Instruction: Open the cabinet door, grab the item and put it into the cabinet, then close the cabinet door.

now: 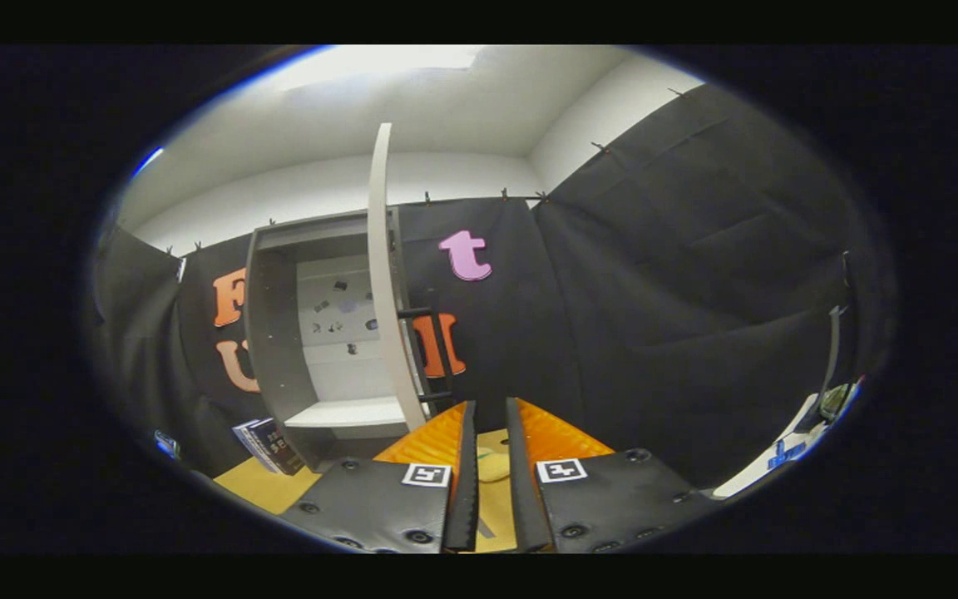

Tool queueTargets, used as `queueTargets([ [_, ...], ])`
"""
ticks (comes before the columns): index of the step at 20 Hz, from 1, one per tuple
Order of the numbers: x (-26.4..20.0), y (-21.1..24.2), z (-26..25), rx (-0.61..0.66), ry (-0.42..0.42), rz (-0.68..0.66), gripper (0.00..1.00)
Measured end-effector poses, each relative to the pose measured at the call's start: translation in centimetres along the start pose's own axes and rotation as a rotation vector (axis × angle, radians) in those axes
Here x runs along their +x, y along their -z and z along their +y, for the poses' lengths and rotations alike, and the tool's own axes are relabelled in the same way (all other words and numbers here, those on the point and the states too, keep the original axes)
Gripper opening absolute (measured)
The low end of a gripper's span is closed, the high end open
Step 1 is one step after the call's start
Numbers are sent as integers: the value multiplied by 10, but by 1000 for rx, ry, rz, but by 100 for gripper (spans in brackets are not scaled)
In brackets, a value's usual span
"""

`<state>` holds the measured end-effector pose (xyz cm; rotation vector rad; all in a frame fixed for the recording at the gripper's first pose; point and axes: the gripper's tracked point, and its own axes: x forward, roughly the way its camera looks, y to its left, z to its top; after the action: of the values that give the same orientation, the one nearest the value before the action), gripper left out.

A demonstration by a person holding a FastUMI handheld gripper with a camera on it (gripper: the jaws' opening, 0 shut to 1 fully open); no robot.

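Ahead, at about eleven o'clock from the fingers, stands a grey cabinet (279,349) with its white door (382,274) swung fully open, edge-on to the camera. Inside, a white shelf (348,412) runs across the lower part, and the pale back panel carries a scatter of small dark marks. A black handle (437,353) sticks out from the door at about one o'clock of the shelf.

Down low, the gripper (490,433) has its two fingers held close and nearly parallel, with a narrow gap left between them. A small yellowish item (491,464) lies in that gap on the yellow tabletop (267,485); whether the fingers actually press on it cannot be told.

At about nine o'clock from the fingers, just beside the cabinet's near lower corner, a dark book (267,445) leans on the table. Far off at three o'clock, a white surface (766,474) with a blue marking meets the black cloth wall, and a slim dark upright stand (832,366) rises from it.
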<state>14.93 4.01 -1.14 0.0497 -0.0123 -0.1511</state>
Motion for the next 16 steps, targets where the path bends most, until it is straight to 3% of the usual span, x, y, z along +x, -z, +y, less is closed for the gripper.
queueTargets([
  [4,-9,-1,5,-89,-7,0,25],
  [7,-15,2,17,-135,-64,14,24],
  [10,-16,9,36,-151,-143,40,52],
  [16,-27,53,96,-95,-434,215,97],
])
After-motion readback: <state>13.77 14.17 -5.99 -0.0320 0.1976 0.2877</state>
